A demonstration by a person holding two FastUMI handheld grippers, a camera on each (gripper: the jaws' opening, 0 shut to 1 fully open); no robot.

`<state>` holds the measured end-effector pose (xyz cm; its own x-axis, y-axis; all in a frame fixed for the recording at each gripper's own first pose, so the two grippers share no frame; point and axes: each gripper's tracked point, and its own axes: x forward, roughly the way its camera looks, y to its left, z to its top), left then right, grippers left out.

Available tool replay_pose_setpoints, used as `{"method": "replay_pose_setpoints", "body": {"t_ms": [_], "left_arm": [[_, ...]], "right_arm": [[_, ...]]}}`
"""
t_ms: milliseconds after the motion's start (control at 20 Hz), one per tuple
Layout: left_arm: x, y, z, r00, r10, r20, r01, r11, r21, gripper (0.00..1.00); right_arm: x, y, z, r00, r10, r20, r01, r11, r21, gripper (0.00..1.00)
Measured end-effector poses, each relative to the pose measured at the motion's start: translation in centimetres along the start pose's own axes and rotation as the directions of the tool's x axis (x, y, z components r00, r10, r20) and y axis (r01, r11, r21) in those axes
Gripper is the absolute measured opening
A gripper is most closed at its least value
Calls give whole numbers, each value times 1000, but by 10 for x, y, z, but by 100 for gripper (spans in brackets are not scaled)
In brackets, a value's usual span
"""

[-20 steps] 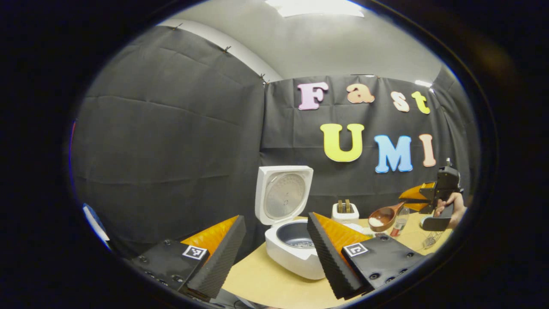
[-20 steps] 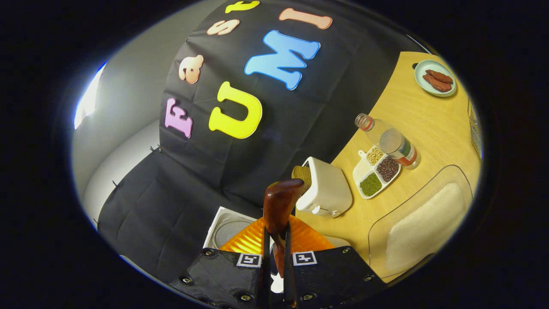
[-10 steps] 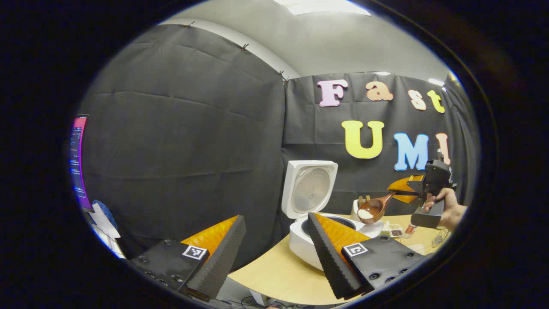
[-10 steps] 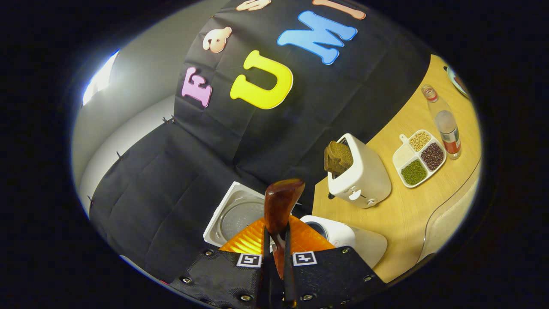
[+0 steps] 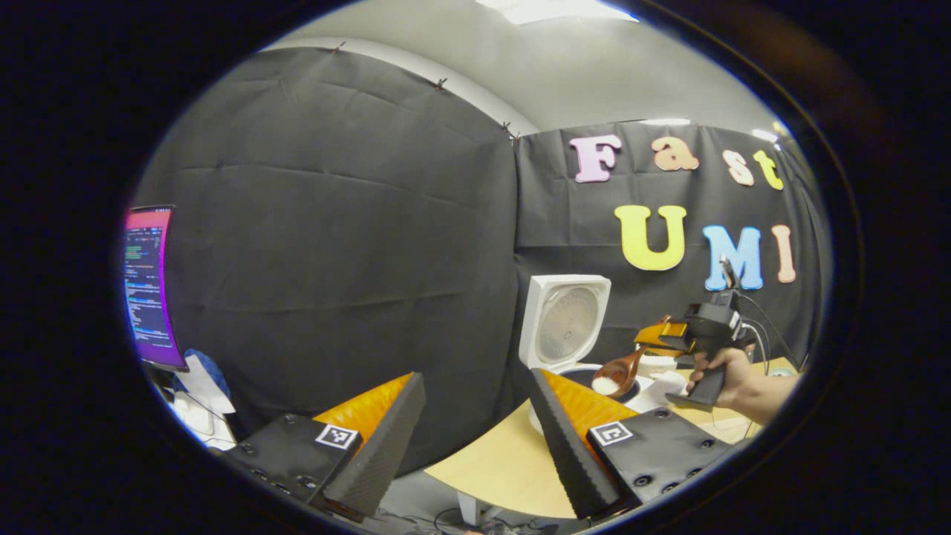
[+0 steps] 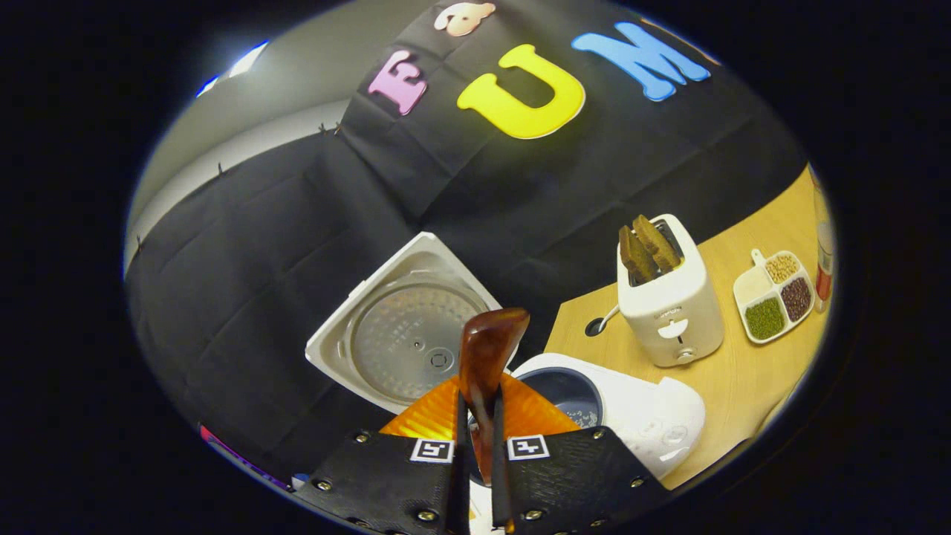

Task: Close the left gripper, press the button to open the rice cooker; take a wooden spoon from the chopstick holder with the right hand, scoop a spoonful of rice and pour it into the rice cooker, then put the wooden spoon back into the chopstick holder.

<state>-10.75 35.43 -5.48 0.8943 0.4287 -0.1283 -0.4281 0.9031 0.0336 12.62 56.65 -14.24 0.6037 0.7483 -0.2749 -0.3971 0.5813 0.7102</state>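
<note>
Since the earlier frame, the right gripper (image 6: 476, 446) has carried the wooden spoon (image 6: 484, 371), fingers clamped on its handle, over the open rice cooker (image 6: 639, 416). Rice fills the bowl. The left gripper (image 5: 475, 438) gapes wide, empty, off the table edge (image 5: 490, 475).

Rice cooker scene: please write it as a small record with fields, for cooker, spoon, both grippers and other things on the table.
rice cooker: lid open, standing up
wooden spoon: carries white rice, above the cooker's pot
right gripper: shut on the spoon handle, held by a hand
left gripper: open, holds nothing, off the table's near edge
toaster: two dark slices sticking out
divided dish: beans and grains, right of the toaster
</note>
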Motion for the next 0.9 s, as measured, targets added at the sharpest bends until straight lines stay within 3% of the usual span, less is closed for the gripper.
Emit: {"method": "replay_pose_setpoints", "body": {"t_ms": [150,250,450,750,850,900], "left_arm": [[0,1,0,1000,28,-4,-28,1000,7,98],[1,4,3,999,47,10,-47,999,7,99],[-1,7,4,998,66,20,-66,998,-2,99],[-1,8,1,998,59,14,-59,998,-18,99],[-2,9,1,998,58,15,-57,998,-17,99],[-3,8,1,998,55,15,-55,998,-17,99]], "right_arm": [[10,11,-13,1000,-7,-20,3,977,-212,12],[13,22,-18,1000,4,-31,-15,935,-354,11],[17,42,-19,1000,18,-19,-26,810,-586,12],[16,43,-13,1000,19,23,8,591,-806,12],[14,41,-9,999,12,44,30,550,-835,12],[12,41,-8,999,9,45,32,554,-832,12]]}}
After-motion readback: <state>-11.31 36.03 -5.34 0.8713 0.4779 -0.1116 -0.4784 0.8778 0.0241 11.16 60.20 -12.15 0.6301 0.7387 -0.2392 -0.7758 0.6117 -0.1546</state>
